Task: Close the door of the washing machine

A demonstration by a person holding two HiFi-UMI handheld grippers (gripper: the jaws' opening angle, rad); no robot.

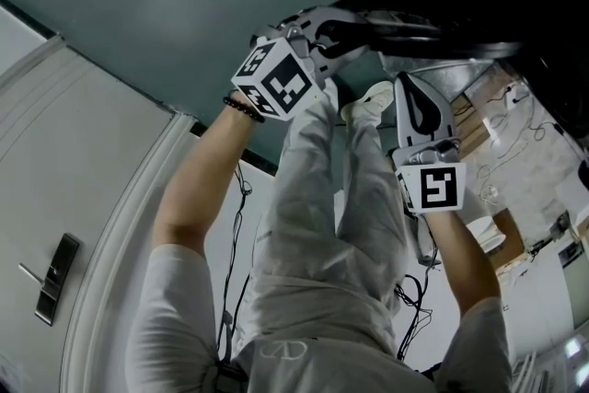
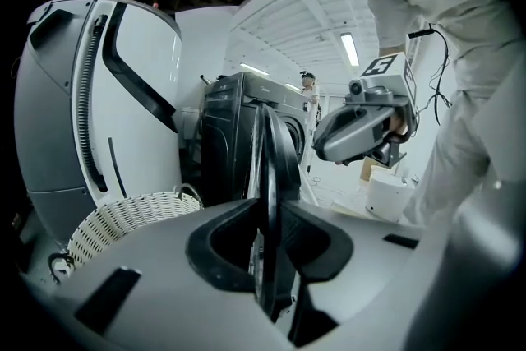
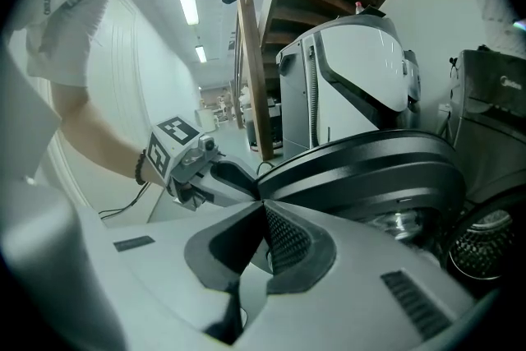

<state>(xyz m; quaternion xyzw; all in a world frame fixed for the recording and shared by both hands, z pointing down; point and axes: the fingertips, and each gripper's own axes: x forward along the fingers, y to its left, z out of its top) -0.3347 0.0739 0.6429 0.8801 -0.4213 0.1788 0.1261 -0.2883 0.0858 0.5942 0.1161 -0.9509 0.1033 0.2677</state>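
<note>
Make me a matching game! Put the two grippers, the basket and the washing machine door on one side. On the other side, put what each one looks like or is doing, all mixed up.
Things:
1. left gripper
2. right gripper
3. wicker basket
4. washing machine door

Descriptions:
A. white and woven
B. jaws together, nothing between them
C. dark and round, swung open
D. jaws on the door's edge

Right pairs: 1-D, 2-B, 3-A, 4-C.
</note>
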